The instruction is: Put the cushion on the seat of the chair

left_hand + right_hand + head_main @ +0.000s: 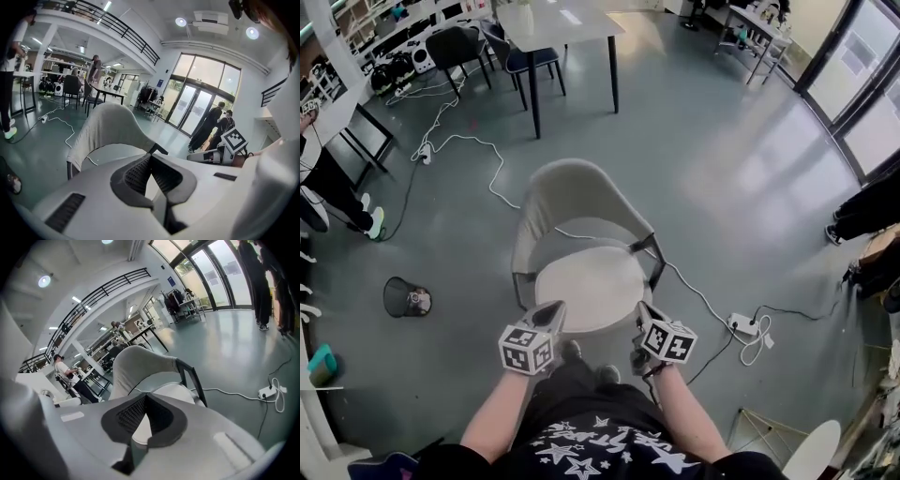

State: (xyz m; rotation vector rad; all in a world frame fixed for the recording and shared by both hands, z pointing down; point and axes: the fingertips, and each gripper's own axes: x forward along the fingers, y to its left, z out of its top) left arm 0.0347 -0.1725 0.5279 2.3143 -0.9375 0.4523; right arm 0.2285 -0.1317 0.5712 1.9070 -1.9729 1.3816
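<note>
A grey chair (572, 187) with a curved backrest stands in front of me. A round off-white cushion (592, 286) lies flat on its seat. My left gripper (554, 315) hovers by the cushion's front left edge, jaws shut and empty. Over the front right edge is my right gripper (641, 315), also shut and empty. The left gripper view shows closed tips (150, 155) with the backrest (108, 126) and cushion (112, 152) beyond. In the right gripper view, closed tips (145, 397) point at the cushion (173, 392) and chair (136, 366).
A white cable runs under the chair to a power strip (741, 325) on the floor at the right. A black wastebasket (405, 297) sits at the left. A table (562, 23) and dark chairs (455, 45) stand further back. People stand at both sides.
</note>
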